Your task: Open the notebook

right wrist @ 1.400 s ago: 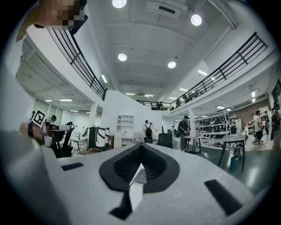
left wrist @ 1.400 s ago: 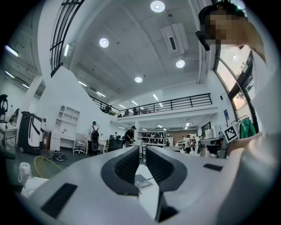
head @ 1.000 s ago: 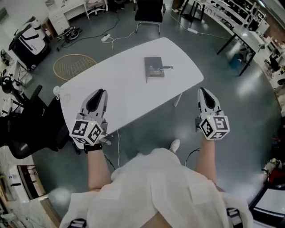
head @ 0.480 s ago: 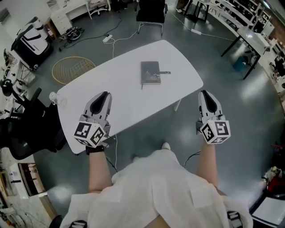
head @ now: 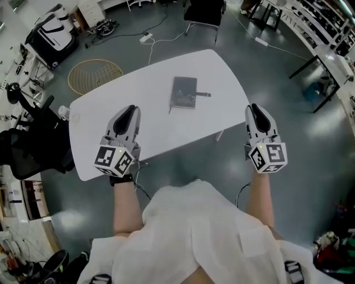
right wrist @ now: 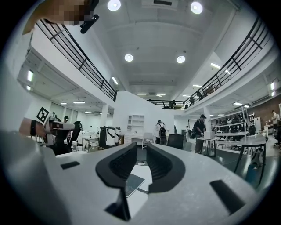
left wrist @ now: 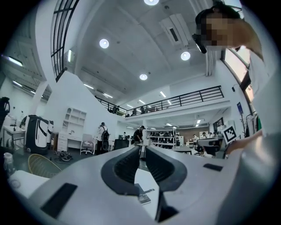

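Observation:
A dark closed notebook (head: pixel 183 92) with a strap at its right side lies on the white table (head: pixel 138 94), toward the far middle. My left gripper (head: pixel 128 110) hovers over the table's near edge, well short of the notebook, jaws slightly apart and empty. My right gripper (head: pixel 255 106) hangs over the floor just past the table's right edge; its jaws are opening with nothing between them. The left gripper view looks along the left gripper (left wrist: pixel 142 149) at the notebook (left wrist: pixel 144 198) lying ahead. In the right gripper view the notebook (right wrist: pixel 131 183) shows beyond the right gripper (right wrist: pixel 141 146).
A black office chair (head: pixel 33 150) stands by the table's left end, and a small bottle (head: pixel 64 112) is at that corner. On the floor beyond lie a round wire basket (head: pixel 95 76) and cables. Another chair (head: pixel 205 10) stands behind the table, with desks (head: pixel 327 50) at the right.
The table and notebook have drawn nearer as I walk up. Both grippers moved forward with me; the left one now reaches over the table's near edge.

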### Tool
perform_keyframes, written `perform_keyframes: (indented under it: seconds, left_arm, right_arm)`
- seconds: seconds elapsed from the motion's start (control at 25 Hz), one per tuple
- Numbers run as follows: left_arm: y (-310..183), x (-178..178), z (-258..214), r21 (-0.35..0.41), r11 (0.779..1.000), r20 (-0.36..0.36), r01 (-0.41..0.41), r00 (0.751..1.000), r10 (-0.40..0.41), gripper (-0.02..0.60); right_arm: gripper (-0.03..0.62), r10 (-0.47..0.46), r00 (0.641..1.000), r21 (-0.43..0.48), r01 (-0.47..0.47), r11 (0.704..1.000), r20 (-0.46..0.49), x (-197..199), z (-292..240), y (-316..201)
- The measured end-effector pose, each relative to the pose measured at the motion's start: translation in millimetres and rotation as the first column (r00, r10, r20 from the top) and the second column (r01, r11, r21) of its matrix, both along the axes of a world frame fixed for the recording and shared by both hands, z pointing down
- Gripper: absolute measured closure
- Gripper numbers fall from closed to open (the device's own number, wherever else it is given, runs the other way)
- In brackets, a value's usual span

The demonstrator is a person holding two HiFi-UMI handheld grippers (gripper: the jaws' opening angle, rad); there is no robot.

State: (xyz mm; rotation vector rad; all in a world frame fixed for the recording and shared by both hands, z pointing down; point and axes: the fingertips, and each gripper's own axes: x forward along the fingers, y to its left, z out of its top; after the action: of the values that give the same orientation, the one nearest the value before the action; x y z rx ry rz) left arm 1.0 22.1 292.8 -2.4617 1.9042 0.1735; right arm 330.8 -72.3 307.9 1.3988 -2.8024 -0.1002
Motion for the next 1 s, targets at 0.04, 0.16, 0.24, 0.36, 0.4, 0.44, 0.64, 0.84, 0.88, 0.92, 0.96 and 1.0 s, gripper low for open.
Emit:
perform_keyframes:
  seconds: [0.04,0.16,0.24,0.36,0.4,0.44,0.64,0.84,0.88,0.92,0.96,1.0]
  left_arm:
    - [-3.1,0.6,1.6,-0.001,1.0,-0.007,0.012,1.0,-0.012,0.537]
    - [-16.1,-1.7,3.2,-0.008,0.999,-0.02,0.042,0.999,-0.042,0.537]
    - [-24.7,-8.6,4.6,-0.017,0.998,-0.022,0.059,0.998,-0.059,0.537]
    - [-40.1,-27.2,8.0,-0.022,0.997,-0.024,0.074,0.997,-0.074,0.537]
    - [-47.1,-35.5,9.7,-0.025,0.997,-0.022,0.073,0.997,-0.073,0.537]
    - [-54.7,-44.7,11.8,-0.029,0.997,-0.019,0.068,0.997,-0.069,0.537]
    - [-95.8,-91.4,19.8,-0.051,0.999,-0.007,0.017,1.0,-0.017,0.537]
    - [-125.8,-138.0,27.1,-0.053,0.999,-0.021,-0.011,1.0,0.01,0.537]
    - [-131.9,-147.6,27.4,-0.051,0.999,-0.023,-0.017,1.0,0.016,0.537]
    - [-138.6,-156.7,27.3,-0.05,0.998,-0.026,-0.023,0.999,0.022,0.537]
    - [-145.0,-164.7,26.9,-0.05,0.998,-0.031,-0.029,0.999,0.028,0.537]
    - [-150.3,-171.4,26.4,-0.051,0.998,-0.038,-0.036,0.999,0.034,0.537]
  right_arm:
    - [0.522,-0.011,1.0,-0.003,0.011,1.0,-0.004,-0.6,1.5,-7.1]
    - [0.516,-0.031,1.0,-0.019,0.031,0.999,0.001,-4.5,5.0,-31.4]
    - [0.511,-0.039,0.999,-0.029,0.04,0.999,0.005,-10.3,8.0,-43.4]
    - [0.51,-0.038,0.999,-0.043,0.039,0.998,0.006,-24.8,14.7,-59.4]
    - [0.508,-0.033,0.999,-0.047,0.034,0.998,0.005,-32.0,17.1,-65.6]
    - [0.507,-0.027,1.0,-0.052,0.027,0.998,0.005,-40.3,19.4,-72.0]
    - [0.493,0.003,1.0,-0.07,-0.002,0.998,0.014,-83.8,25.1,-105.9]
    - [0.482,0.045,0.998,-0.082,-0.041,0.996,0.048,-124.5,31.8,-125.8]
    - [0.48,0.05,0.998,-0.082,-0.046,0.996,0.048,-134.0,32.3,-129.8]
    - [0.476,0.054,0.997,-0.082,-0.05,0.995,0.048,-143.3,32.0,-134.2]
    - [0.47,0.058,0.997,-0.083,-0.054,0.995,0.047,-151.5,31.4,-138.1]
    - [0.468,0.063,0.997,-0.086,-0.059,0.995,0.046,-158.5,31.0,-140.8]
